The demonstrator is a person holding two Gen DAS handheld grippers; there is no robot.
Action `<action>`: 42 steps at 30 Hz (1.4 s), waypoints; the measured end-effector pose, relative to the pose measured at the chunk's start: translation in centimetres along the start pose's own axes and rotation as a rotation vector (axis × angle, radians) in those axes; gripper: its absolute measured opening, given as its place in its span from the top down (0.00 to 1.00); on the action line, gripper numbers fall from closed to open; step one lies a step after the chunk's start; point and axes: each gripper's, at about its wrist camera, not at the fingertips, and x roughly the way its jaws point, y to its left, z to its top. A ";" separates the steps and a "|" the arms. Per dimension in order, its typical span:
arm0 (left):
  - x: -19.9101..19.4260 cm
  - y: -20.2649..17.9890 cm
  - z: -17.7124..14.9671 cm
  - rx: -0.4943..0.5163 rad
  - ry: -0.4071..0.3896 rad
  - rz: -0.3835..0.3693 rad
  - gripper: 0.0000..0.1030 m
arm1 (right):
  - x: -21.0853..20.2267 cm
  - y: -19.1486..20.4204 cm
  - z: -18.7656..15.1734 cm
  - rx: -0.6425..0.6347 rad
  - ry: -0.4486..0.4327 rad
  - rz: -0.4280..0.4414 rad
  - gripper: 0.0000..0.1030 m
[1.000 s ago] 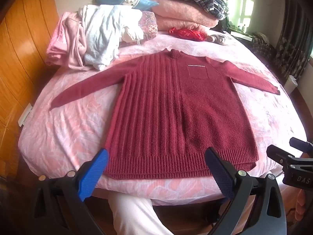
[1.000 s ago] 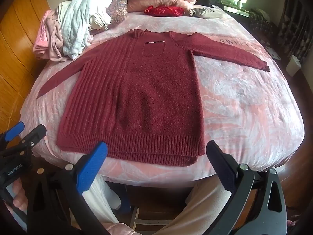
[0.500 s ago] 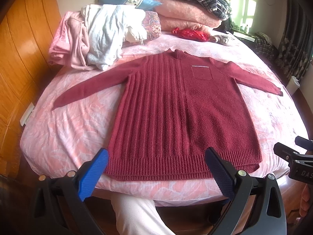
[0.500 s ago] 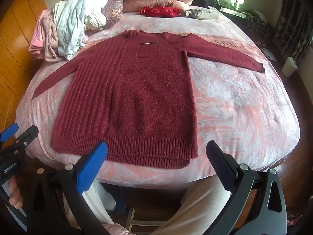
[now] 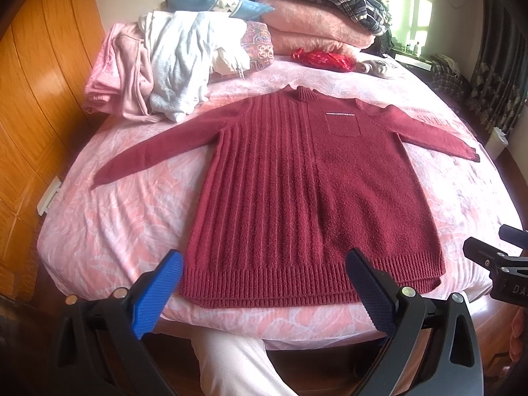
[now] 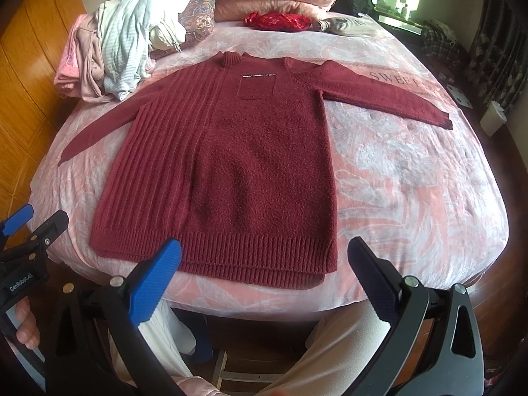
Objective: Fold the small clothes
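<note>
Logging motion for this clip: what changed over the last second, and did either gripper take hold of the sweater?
Both grippers drifted slightly over the near bed edge: in each wrist view the maroon sweater sits a little differently. Neither took hold of anything; the left gripper and right gripper have jaws wide open, short of the hem. The sweater stays flat, sleeves spread, on the pink bedspread; the clothes pile is untouched.

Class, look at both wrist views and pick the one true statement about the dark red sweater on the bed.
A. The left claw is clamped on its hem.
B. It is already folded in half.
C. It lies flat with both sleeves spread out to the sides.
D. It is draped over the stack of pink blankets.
C: the sweater lies flat on the bed, sleeves out to either side, and both open claws are off it.
</note>
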 end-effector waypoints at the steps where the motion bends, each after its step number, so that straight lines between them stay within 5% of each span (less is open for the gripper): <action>1: -0.1 0.0 0.0 0.000 -0.002 -0.001 0.04 | 0.0 0.0 0.0 -0.003 0.004 -0.001 0.03; 42: -0.1 0.7 0.6 0.000 -0.004 0.016 0.04 | 0.7 -0.4 0.3 0.022 -0.012 -0.024 0.03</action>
